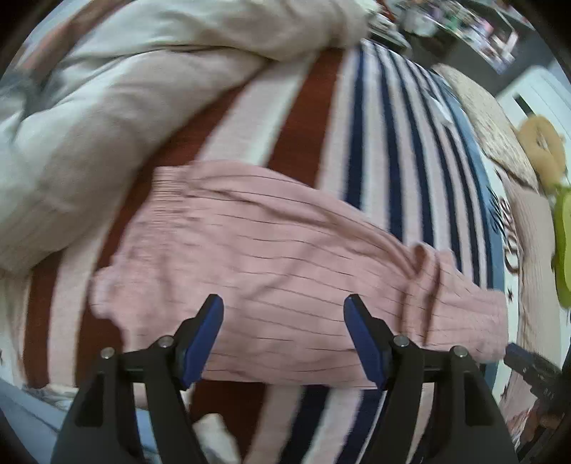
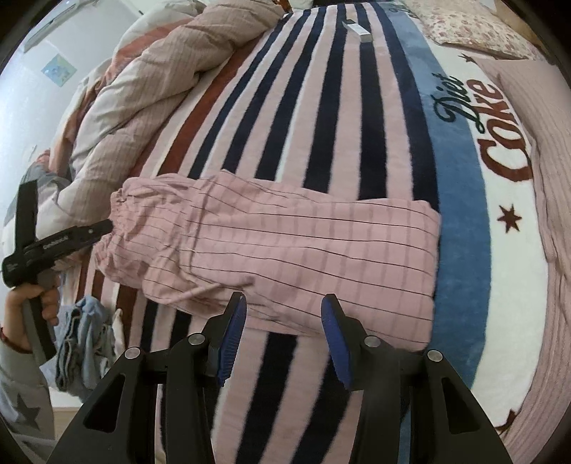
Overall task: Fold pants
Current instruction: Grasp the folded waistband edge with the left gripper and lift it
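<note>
Pink pants with thin dark lines (image 2: 278,250) lie folded lengthwise on the striped blanket (image 2: 321,107), waistband at the left, folded end at the right. They also show in the left wrist view (image 1: 285,271). My right gripper (image 2: 283,314) is open and empty, just above the pants' near edge. My left gripper (image 1: 283,314) is open and empty over the pants. In the right wrist view the left gripper (image 2: 103,226) shows side-on, its tip at the waistband.
A rumpled beige duvet (image 2: 160,78) lies beyond the waistband. A floral pillow (image 2: 464,25) and a small white box (image 2: 357,30) sit far on the bed. Light blue clothing (image 2: 82,342) lies at the bed's near left edge. A yellow-green plush toy (image 1: 564,228) is at the right.
</note>
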Demonstrator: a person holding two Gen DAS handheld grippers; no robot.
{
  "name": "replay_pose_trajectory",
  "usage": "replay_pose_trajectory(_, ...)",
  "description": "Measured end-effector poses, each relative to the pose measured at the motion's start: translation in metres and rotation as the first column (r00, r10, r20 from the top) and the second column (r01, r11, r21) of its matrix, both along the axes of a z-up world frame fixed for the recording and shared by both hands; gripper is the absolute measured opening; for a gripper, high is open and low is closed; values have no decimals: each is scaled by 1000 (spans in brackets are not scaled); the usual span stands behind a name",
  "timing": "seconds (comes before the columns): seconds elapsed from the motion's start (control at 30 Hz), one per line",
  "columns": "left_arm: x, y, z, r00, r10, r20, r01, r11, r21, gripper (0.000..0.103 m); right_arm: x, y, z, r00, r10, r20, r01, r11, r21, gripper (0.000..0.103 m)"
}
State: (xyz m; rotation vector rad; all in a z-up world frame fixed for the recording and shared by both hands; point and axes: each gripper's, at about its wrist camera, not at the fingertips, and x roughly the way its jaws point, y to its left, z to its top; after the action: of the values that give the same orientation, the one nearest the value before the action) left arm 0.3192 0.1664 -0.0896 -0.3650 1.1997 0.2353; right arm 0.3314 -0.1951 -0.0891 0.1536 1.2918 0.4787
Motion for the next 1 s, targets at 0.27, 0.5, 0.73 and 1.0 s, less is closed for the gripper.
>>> replay_pose_trajectory(0.27,-42,89,-12,991,127,-34,-128,992,-20,67,-3,34,7,1000,-9,7,9,1000,5,51)
replay_pose_trajectory(0.5,-52,131,-54,981,182,-74,-187,980,-74,67,-5,63,-5,999,-50,12,50,999,-4,68)
replay_pose_trajectory(0.73,-49,147,-90,975,198,-105,-215,959,-183,67,-6,100,-15,1000,-9,-14,8,999,-35,68)
replay_pose_trajectory(1.0,-38,131,-102,981,179,-75,-193,942,-276,46,-8,120,-17,1000,-12,-25,12,1000,-8,68)
